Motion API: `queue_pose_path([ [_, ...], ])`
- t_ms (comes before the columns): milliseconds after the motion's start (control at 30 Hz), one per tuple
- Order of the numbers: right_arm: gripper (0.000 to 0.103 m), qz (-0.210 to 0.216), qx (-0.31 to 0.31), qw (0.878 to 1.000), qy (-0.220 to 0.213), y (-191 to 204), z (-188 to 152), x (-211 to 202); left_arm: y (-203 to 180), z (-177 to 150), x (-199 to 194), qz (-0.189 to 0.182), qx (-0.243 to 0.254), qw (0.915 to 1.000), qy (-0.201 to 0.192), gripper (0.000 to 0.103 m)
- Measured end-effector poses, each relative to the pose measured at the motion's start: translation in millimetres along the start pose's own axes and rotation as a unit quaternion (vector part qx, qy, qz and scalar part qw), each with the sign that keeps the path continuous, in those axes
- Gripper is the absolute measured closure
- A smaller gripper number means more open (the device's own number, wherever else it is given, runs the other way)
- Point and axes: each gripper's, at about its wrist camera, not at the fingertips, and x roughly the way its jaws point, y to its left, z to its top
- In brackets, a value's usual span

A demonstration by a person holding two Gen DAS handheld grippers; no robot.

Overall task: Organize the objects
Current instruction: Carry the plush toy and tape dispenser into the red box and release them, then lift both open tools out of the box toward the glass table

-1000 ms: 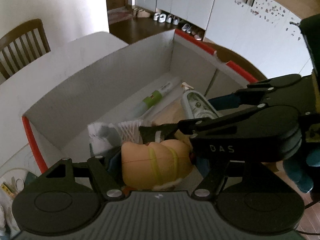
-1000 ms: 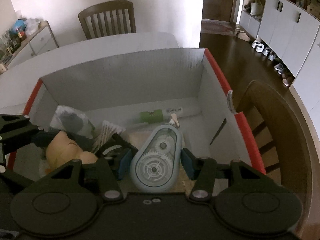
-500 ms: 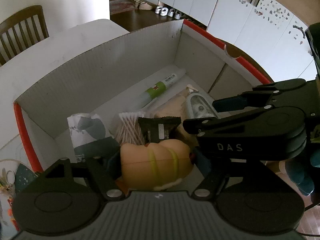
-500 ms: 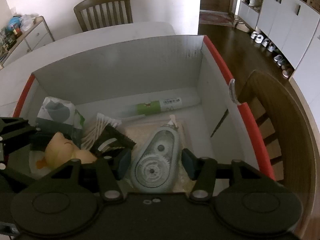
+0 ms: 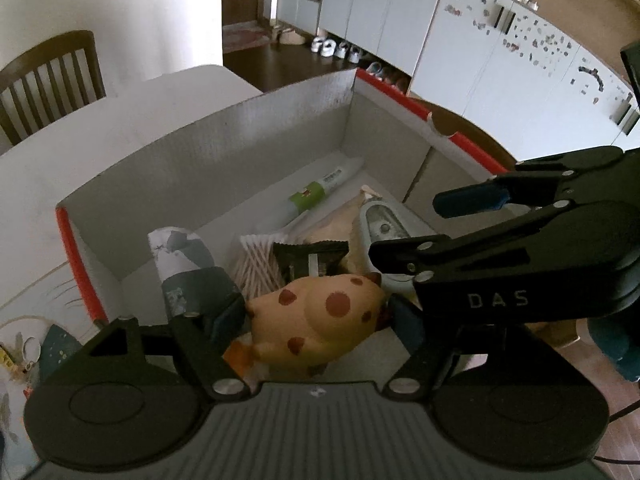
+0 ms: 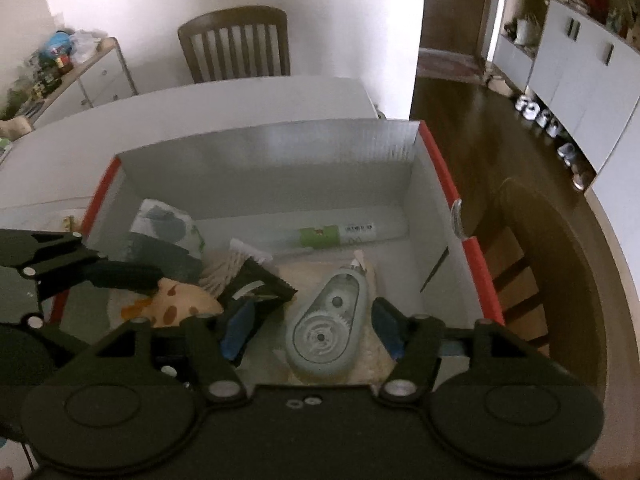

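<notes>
Both hand-held grippers reach into the box from its near side. Left hand-held gripper (image 5: 316, 320) has its fingers spread, with a spotted yellow toy (image 5: 320, 320) lying loose between them, gaps showing on either side. Right hand-held gripper (image 6: 312, 324) is spread as well, its blue pads standing clear of the tape dispenser (image 6: 326, 320) that lies flat between them on the box floor.

Largest is the white worktop (image 6: 200, 108), carrying a white cardboard box (image 6: 280, 152) with red rims, set at the worktop's right edge. A wooden chair (image 6: 236, 44) stands at the far edge.

Inside the box, a long white tube with a green band (image 6: 340, 236) lies along the far wall. A grey-and-white tissue pack (image 6: 168, 224) sits in the left part, near the left wall. Beside it is a bundle of cotton swabs (image 5: 260, 260), and a dark packet (image 6: 260, 284) lies against the swabs, just left of the tape dispenser. The spotted toy sits at the near left of the box, touching the dark packet.
</notes>
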Motion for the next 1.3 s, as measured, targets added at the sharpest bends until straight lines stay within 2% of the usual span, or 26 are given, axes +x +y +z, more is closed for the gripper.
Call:
queue_pose_path([
  [200, 0.036, 0.009, -0.011, 1.0, -0.025, 5, -2, -28, -4, -4, -22, -0.002, -0.004, 0.9996, -0.029, 0.025],
  [267, 0.026, 0.012, -0.015, 0.999, -0.038, 6, 1, -38, -4, -6, -31, -0.006, -0.007, 0.9992, -0.038, 0.025],
  [433, 0.025, 0.017, -0.027, 0.997, -0.065, 16, 1, -62, 0, -13, -50, -0.008, -0.022, 0.9978, -0.062, 0.025],
  [533, 0.024, 0.021, -0.03, 0.996, -0.077, 20, 0, -76, 2, -16, -63, -0.011, -0.032, 0.9965, -0.076, 0.019],
  [633, 0.017, 0.023, -0.03, 0.995, -0.089, 25, -1, -87, 2, -19, -75, -0.011, -0.028, 0.9951, -0.094, 0.019],
  [800, 0.014, 0.026, -0.029, 0.994, -0.105, 34, -3, -100, 3, -23, -92, -0.015, -0.031, 0.9934, -0.109, 0.017],
  [967, 0.005, 0.026, -0.028, 0.992, -0.118, 47, -3, -112, 15, -35, -113, -0.023, -0.039, 0.9912, -0.124, 0.003],
  [1300, 0.002, 0.039, -0.028, 0.991, -0.126, 98, 6, -113, 69, -58, -149, -0.016, -0.056, 0.9886, -0.139, 0.0],
])
